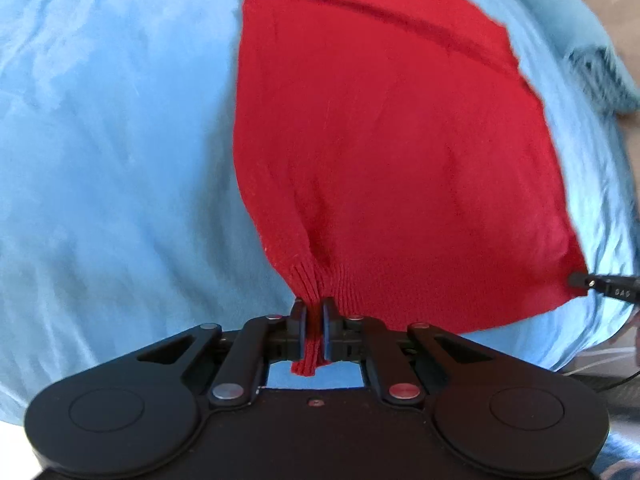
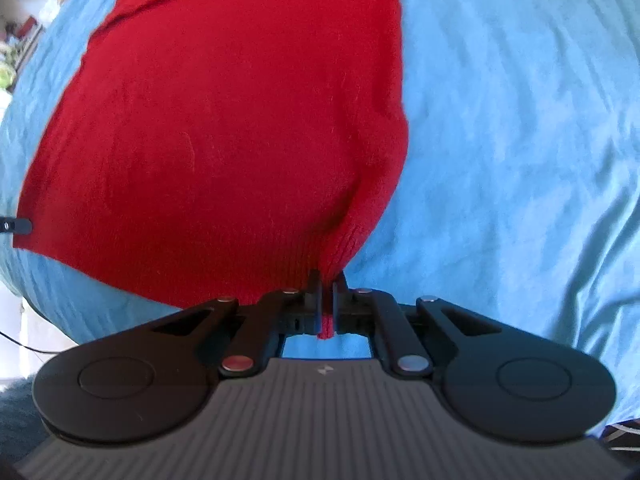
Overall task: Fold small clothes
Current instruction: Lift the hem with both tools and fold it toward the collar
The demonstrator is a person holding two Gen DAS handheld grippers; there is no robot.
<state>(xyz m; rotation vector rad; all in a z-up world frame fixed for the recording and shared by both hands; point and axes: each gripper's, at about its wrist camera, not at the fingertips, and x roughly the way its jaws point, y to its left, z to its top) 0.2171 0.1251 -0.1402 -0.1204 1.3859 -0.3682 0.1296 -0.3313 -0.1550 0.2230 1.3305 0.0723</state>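
Observation:
A red knit garment (image 1: 380,152) lies spread on a light blue sheet (image 1: 112,140). My left gripper (image 1: 314,310) is shut on the ribbed hem at the garment's near left corner. My right gripper (image 2: 327,282) is shut on the ribbed hem at the near right corner of the same garment (image 2: 224,132). The right gripper's tip shows at the right edge of the left wrist view (image 1: 580,280), and the left gripper's tip shows at the left edge of the right wrist view (image 2: 18,225). The hem is stretched between the two grippers.
The blue sheet (image 2: 520,140) covers the whole surface around the garment. A teal fringed cloth (image 1: 592,56) lies at the far right. Shelves and clutter (image 2: 24,20) stand beyond the sheet's far left edge. A thin cable (image 2: 24,344) runs at the left.

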